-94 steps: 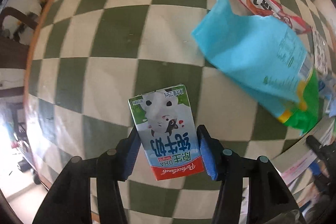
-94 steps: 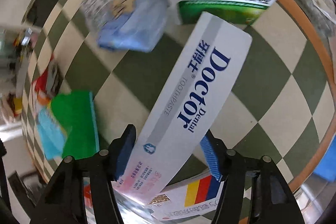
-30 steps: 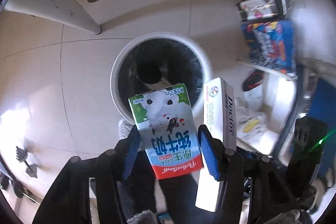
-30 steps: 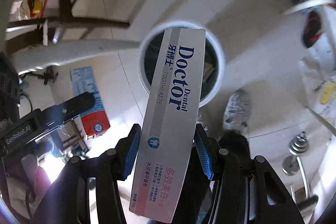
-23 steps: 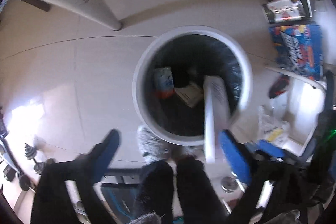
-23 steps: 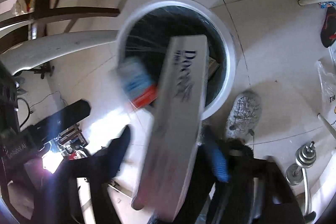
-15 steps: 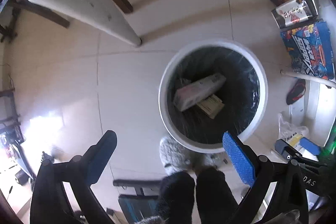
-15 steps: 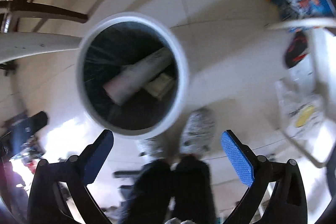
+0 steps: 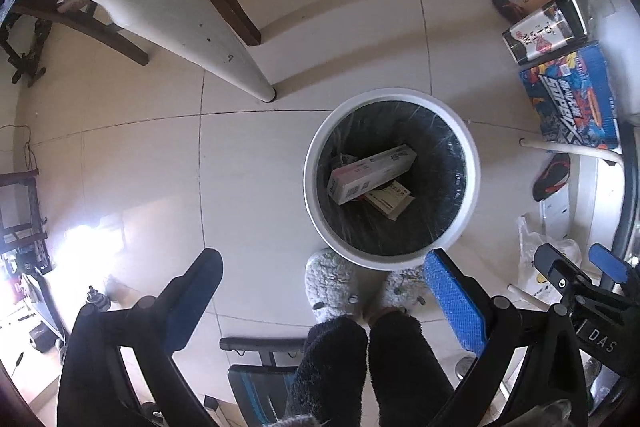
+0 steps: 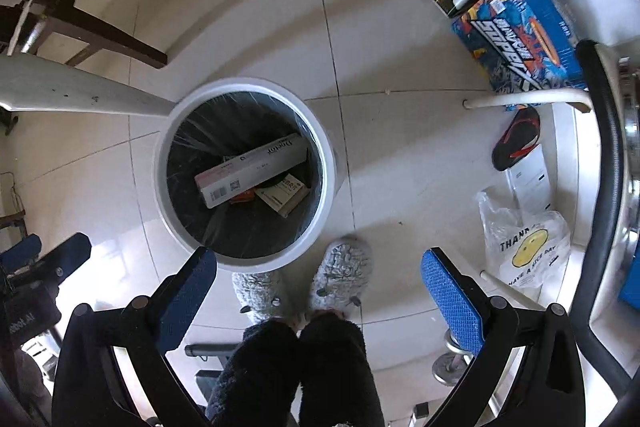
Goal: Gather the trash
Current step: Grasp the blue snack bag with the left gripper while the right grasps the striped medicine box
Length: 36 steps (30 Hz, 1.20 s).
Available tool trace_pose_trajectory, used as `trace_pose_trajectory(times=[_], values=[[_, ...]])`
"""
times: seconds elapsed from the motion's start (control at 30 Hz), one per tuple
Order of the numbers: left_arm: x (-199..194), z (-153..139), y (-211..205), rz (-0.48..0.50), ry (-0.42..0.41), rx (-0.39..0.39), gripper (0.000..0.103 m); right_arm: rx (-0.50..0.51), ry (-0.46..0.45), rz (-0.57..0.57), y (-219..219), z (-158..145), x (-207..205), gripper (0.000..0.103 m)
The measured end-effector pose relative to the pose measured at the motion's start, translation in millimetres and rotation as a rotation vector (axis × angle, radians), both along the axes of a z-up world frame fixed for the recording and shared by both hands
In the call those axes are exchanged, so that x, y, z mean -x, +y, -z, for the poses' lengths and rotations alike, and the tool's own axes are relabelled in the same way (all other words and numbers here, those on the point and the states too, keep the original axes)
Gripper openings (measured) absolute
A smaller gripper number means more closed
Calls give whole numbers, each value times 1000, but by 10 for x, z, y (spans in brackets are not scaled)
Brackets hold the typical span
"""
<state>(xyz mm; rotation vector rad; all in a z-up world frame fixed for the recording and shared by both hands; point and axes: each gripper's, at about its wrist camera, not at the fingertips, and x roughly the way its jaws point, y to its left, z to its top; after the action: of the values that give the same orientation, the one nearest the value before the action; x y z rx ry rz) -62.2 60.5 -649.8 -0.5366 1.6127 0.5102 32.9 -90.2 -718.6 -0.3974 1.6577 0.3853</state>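
Observation:
A white round trash bin [image 9: 316,195] with a black liner stands on the tiled floor; it also shows in the right wrist view [image 10: 164,195]. Inside lie the white toothpaste box [image 9: 370,173] [image 10: 252,169] and a smaller carton [image 9: 390,201] [image 10: 284,199]. The milk carton is mostly hidden under the toothpaste box. My left gripper [image 9: 320,281] is open and empty, high above the bin's near edge. My right gripper [image 10: 320,279] is open and empty, above the floor just right of the bin.
The person's grey slippers [image 9: 330,287] [image 10: 340,277] stand by the bin. A white table leg [image 9: 224,59] and dark chair legs [image 10: 100,27] are at the left. Colourful boxes [image 10: 516,31], a shoe [image 10: 516,139] and a plastic bag [image 10: 524,251] lie to the right.
Both grippers opened over the bin. The milk carton and the toothpaste box dropped in and now lie at its bottom. Both cameras then drifted slightly.

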Motion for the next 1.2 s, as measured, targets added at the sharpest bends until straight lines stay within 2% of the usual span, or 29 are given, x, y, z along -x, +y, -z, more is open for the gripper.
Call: trace_pose_trajectory(times=[0.2,0.4,0.67,0.87,1.03,1.2], values=[[88,-427,-87,-10,-12,4,103,-16,-30,-11,-13,-559,75,103],[243,-1048,-187,-1,-27,4,103,-31,-45,-14,-91,-1269,180,103],[432,-1988,-267,10,-68,0,103,-74,-68,3,-235,-2476,328,103],[518,-2616,-260,15,-124,2,103,-104,-99,-7,-247,-3248,455,103],[413,-3104,-187,31,-190,-51,103,-168,-120,47,-263,-3861,441,103],[9,-3560,0,49,-276,-145,103,-250,-150,181,-284,-4331,86,103]])
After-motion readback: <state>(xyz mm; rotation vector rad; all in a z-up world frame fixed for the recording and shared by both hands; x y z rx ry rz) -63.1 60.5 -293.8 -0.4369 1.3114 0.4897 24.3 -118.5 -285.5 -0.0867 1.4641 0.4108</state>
